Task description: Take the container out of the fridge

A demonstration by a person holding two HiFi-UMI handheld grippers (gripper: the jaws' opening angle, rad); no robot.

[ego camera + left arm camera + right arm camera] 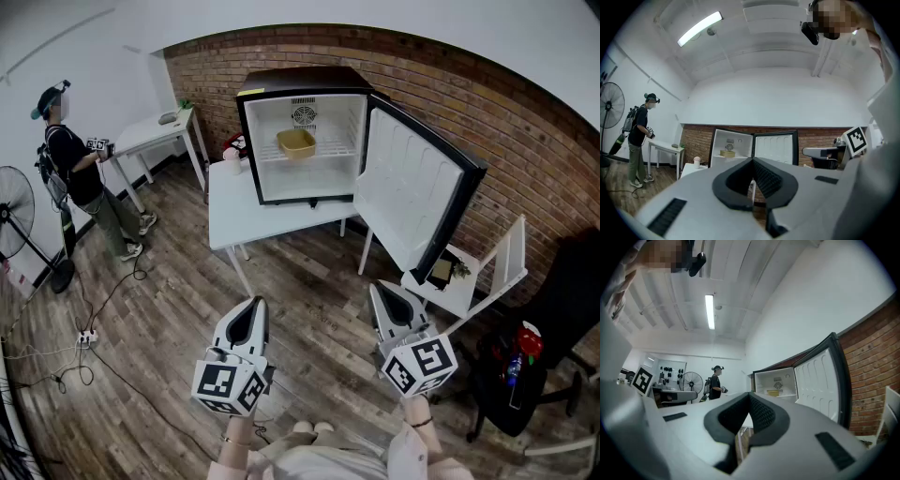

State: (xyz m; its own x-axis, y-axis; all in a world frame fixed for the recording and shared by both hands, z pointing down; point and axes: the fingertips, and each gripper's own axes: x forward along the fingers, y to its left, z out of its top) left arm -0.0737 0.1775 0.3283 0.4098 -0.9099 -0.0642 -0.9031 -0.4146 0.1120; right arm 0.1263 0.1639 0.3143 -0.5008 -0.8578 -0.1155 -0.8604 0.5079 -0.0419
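A black mini fridge [305, 131] stands on a white table [234, 216] with its door [412, 197] swung wide to the right. On its wire shelf sits a shallow yellow container [296, 143], small and distant in the left gripper view [727, 153] and in the right gripper view [774, 393]. My left gripper [255, 306] and right gripper [380, 292] hover low over the wood floor, well short of the table, both pointing toward the fridge. Each is shut with nothing between its jaws, as its own view shows: left gripper [752, 161], right gripper [750, 397].
A person [82, 183] stands at far left by a second white table [155, 131], with a floor fan [14, 220] nearby. A pink cup [232, 155] sits beside the fridge. A white stand with a plant [459, 277] and a black chair [553, 328] are at the right. Cables cross the floor [89, 337].
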